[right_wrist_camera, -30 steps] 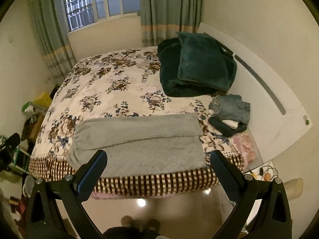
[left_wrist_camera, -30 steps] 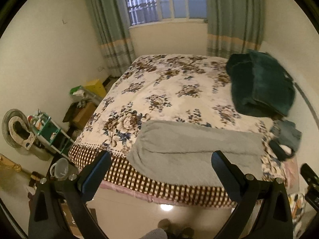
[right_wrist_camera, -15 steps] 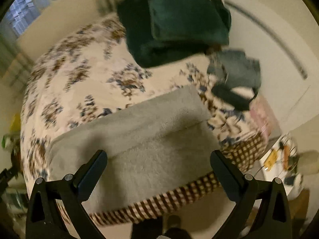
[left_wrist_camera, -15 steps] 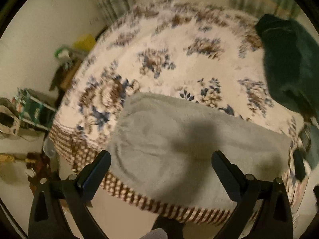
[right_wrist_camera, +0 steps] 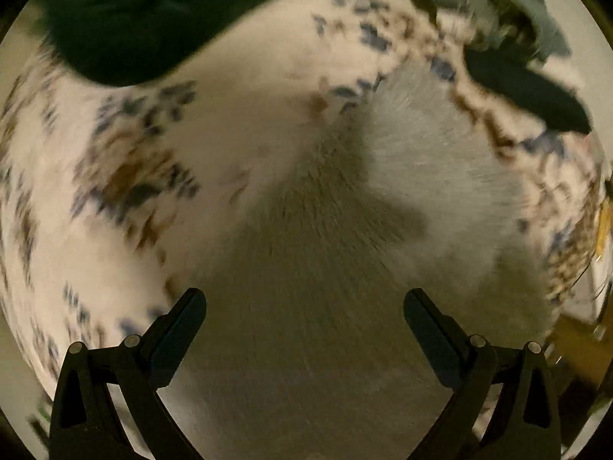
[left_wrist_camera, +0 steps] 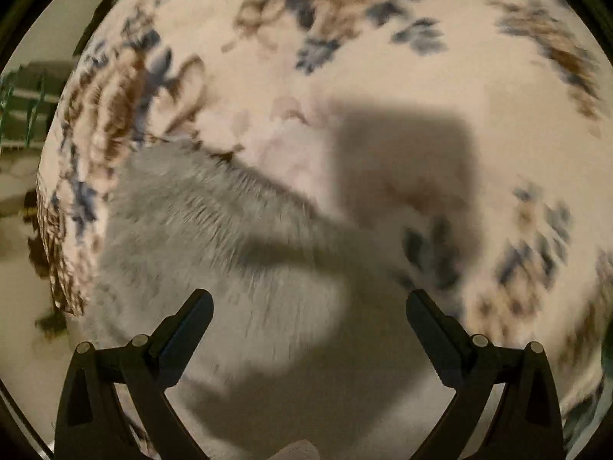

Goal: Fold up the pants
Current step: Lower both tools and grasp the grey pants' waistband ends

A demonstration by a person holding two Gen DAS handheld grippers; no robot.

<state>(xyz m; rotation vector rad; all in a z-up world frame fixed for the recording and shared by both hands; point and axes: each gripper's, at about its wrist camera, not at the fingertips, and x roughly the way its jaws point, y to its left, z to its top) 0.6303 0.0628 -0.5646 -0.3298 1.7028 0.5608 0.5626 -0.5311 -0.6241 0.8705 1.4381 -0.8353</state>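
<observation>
Grey fleece pants point(left_wrist_camera: 199, 237) lie flat on the floral bedspread point(left_wrist_camera: 345, 57). In the left wrist view I see their left end, with my open, empty left gripper point(left_wrist_camera: 308, 318) close above it. In the right wrist view the pants point(right_wrist_camera: 429, 161) show their right end, with my open, empty right gripper point(right_wrist_camera: 304, 316) close above them. Both views are motion-blurred, and gripper shadows fall on the fabric.
A dark green folded blanket point(right_wrist_camera: 126, 15) lies at the upper left of the right wrist view. A pile of jeans and dark clothing point(right_wrist_camera: 517, 38) lies beside the pants' right end. The checked bed edge point(left_wrist_camera: 57, 268) drops off at the left.
Both grippers have moved down and forward from well back of the bed to close above the pants' two ends. Both stay open.
</observation>
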